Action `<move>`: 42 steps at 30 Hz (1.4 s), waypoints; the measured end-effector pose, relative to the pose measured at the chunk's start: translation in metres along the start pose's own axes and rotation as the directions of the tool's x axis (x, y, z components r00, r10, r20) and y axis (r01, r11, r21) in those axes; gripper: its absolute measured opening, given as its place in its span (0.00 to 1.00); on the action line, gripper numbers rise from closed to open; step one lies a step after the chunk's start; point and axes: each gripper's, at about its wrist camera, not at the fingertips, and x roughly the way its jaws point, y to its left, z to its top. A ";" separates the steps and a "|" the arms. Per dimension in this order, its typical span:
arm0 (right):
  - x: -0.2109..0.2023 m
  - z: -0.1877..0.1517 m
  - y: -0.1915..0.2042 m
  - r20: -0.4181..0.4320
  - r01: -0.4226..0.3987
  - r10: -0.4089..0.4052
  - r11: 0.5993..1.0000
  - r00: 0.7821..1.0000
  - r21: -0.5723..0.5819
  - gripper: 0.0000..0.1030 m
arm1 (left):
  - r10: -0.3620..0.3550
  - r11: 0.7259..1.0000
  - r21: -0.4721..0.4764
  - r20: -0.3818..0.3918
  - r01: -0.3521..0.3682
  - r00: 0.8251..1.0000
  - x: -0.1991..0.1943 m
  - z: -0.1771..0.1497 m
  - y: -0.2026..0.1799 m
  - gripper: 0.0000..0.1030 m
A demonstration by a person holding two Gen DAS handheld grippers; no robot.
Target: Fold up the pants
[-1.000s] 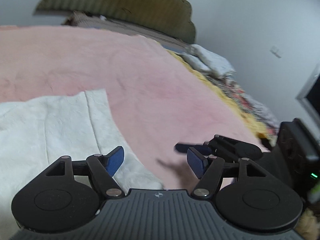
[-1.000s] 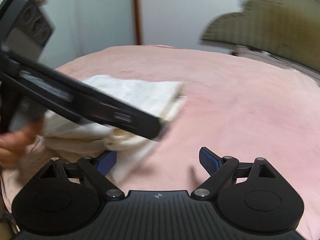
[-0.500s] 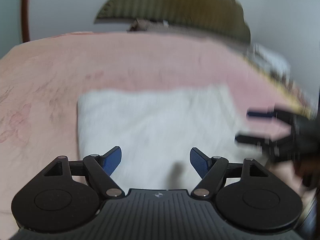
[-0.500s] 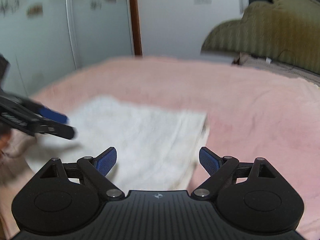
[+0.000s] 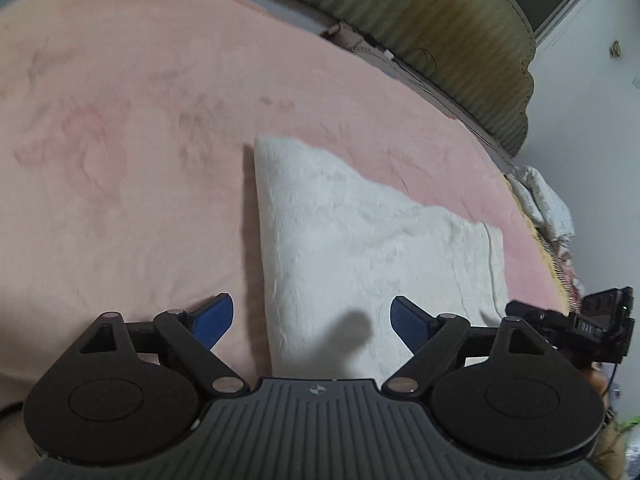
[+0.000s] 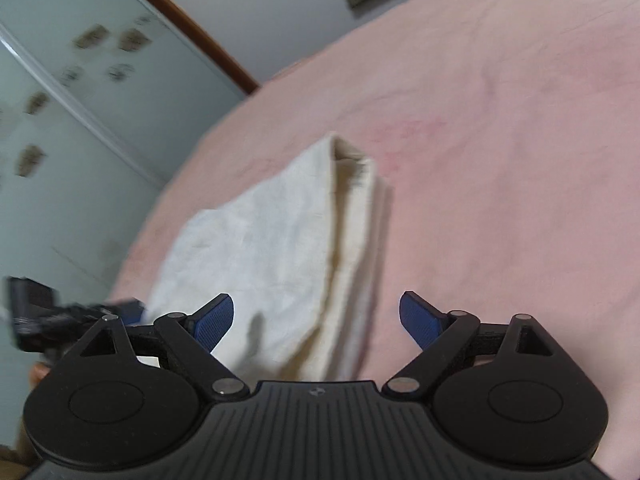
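Note:
The white pants [image 5: 360, 240] lie folded into a flat rectangle on the pink blanket [image 5: 120, 140]. My left gripper [image 5: 312, 320] is open and empty, hovering over the near left edge of the pants. In the right wrist view the folded pants [image 6: 272, 248] show stacked layers along their right edge. My right gripper [image 6: 316, 320] is open and empty above their near end. The right gripper also shows at the far right of the left wrist view [image 5: 580, 328], and the left gripper at the far left of the right wrist view [image 6: 48, 316].
An olive padded headboard [image 5: 420, 12] stands behind the bed. Crumpled bedding [image 5: 540, 200] lies at the bed's right side. A glass sliding door with a brown frame [image 6: 80, 100] stands beyond the bed's left side.
Both grippers have pulled back and tilted, staying open. The pants now lie still as a folded rectangle, seen from farther off.

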 end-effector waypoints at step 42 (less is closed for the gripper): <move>0.014 0.004 0.006 0.052 -0.081 0.091 0.982 0.994 -0.172 0.19 | -0.055 0.976 0.216 0.193 0.012 0.980 0.009 -0.020 -0.020 0.16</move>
